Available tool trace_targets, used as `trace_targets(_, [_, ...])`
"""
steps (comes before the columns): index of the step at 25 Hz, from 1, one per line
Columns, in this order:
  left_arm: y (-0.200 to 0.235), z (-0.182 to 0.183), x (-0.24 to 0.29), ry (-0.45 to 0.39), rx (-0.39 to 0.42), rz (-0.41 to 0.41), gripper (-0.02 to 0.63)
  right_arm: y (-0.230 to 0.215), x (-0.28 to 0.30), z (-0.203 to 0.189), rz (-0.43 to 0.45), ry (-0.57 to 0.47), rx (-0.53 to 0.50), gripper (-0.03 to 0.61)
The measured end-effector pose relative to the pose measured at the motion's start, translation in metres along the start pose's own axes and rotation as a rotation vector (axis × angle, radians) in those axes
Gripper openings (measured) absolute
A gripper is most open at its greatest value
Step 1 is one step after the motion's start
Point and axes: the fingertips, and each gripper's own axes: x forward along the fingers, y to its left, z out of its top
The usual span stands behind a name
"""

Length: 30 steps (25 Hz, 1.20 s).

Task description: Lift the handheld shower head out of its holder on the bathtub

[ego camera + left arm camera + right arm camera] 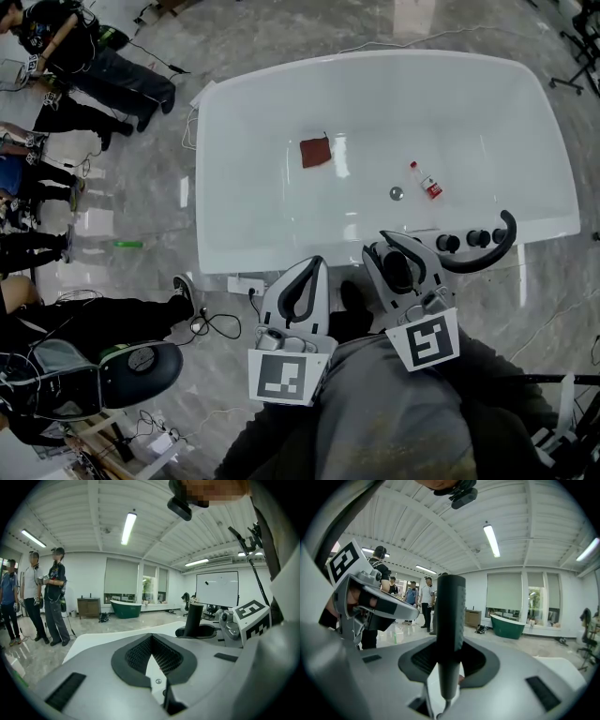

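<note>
The shower head [450, 616] is clamped upright in the right gripper [397, 258] at the bathtub [244, 253] rim's 5 o'clock; its holder cannot be made out. The left gripper [151, 639] is seen closed and empty. Counted: three knobs [478, 238], one bottle [425, 180], one cloth [314, 152].

The bathtub [234, 112] lies crosswise on the floor [141, 216] ahead. In it a cloth [315, 152] sits left of centre, the drain [397, 193] to its right and a bottle [425, 180] just beside the drain, farther right. On the near rim at the right three knobs [478, 238] stand in a row, the spout [487, 258] curving along their near side. The left tongs [317, 264] and right tongs [380, 246] hang side by side at that rim, left of the knobs, the shower head [450, 616] upright between the right pair's jaws, while people [84, 66] stand left of the tub and a stool [141, 370] sits nearer.
</note>
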Motion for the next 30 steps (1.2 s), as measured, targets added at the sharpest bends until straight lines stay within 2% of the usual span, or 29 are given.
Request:
trace_targets(8, [-0.001,0.021,0.000,-0.022,0.016,-0.009,0.002,-0.007,-0.002,0.021,-0.010,-0.025,-0.010,0.124])
trace_targets(16, [0.001,0.061,-0.013,-0.086,0.044,-0.006,0.002,-0.012,-0.006,0.054,-0.006,-0.046,0.039,0.124])
trace_targets(30, [-0.008,0.079,-0.017,-0.149,0.071,-0.020,0.002,-0.014,-0.015,0.078,-0.014,-0.105,0.001,0.124])
